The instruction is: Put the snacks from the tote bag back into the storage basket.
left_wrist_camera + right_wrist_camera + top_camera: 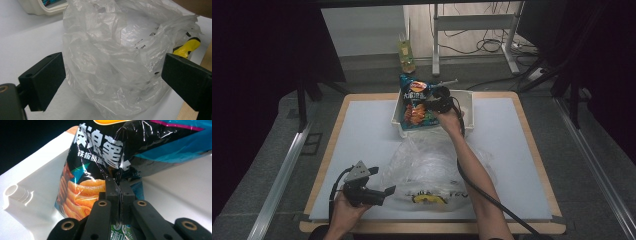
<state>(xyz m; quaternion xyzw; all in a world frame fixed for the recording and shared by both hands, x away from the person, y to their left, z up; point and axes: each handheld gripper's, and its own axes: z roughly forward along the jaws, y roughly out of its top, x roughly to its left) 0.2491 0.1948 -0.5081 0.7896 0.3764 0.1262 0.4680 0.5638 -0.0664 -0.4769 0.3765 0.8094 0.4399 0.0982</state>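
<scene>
While your left hand waits at the near edge, the work sits at the far bin.
Left gripper [388, 190]: at 7 o'clock on the table [362, 130], jaws spread wide, holding nothing.
Plastic bag [117, 62]: crumpled just ahead of those jaws, at their 12 o'clock; you cannot tell whether it touches them.
Yellow print [186, 47]: partly veiled by the film.
Right gripper [119, 187]: jaws clenched on a fold of the snack bag.
Snack bag [414, 102]: upright in the white bin [467, 107], at 12 o'clock; its lower part is hidden behind your gripper.
</scene>
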